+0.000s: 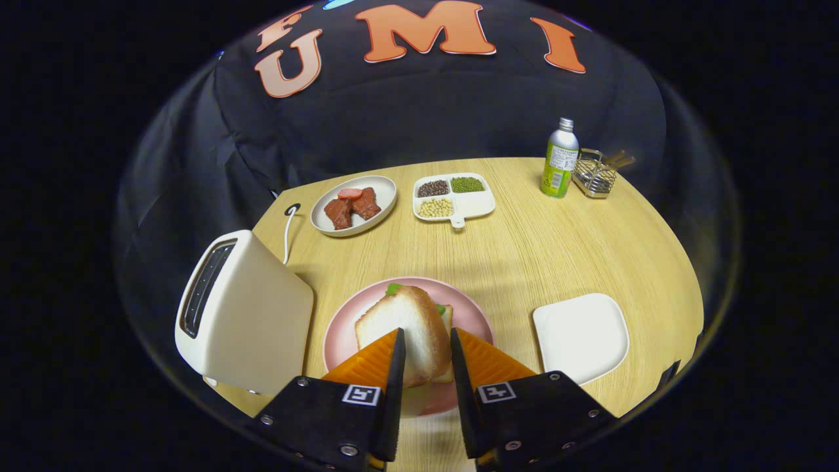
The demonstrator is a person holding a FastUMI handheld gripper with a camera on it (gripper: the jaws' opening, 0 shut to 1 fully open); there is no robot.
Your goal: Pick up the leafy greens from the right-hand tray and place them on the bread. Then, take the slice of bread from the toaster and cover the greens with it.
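Gripper view: the gripper (426,354) sits low over the pink plate (341,341), its two fingers closed on a bread slice (409,328), one pressing each flat side. The slice stands on edge, tilted a little, because a side pinch can only carry it that way; it has to tip over flat before it covers anything. Under and behind it lies a second slice (448,314), visible as a pale edge at 3 o'clock of the held one. Greens (393,288) peek out at 12 o'clock of the held slice, with another bit near the lower slice's edge, so they are already on the bread; the held slice hides most of them.

Judgement: the greens step looks done, and the covering step is in hand; the slice is over the plate but not yet laid flat or let go.

Toaster (246,314) stands at 9 o'clock of the plate, close by, slot facing up; no bread sticks out of the slot from this angle. Its cord (287,229) runs off toward the table's back edge. White tray (580,334) at 3 o'clock of the plate is bare, which fits the greens having come from it.

Farther back on the table (524,249): at 12 o'clock, a divided dish (475,204) with three kinds of beans; at 11 o'clock, a grey plate (383,196) with brown chunks and a red slice; at 1 o'clock, a bottle (559,160) with a wire basket (593,177) just beside it. All well apart from the work area, out of the gripper's way.

Risk: releasing while the slice is on edge could let it topple off the stack.
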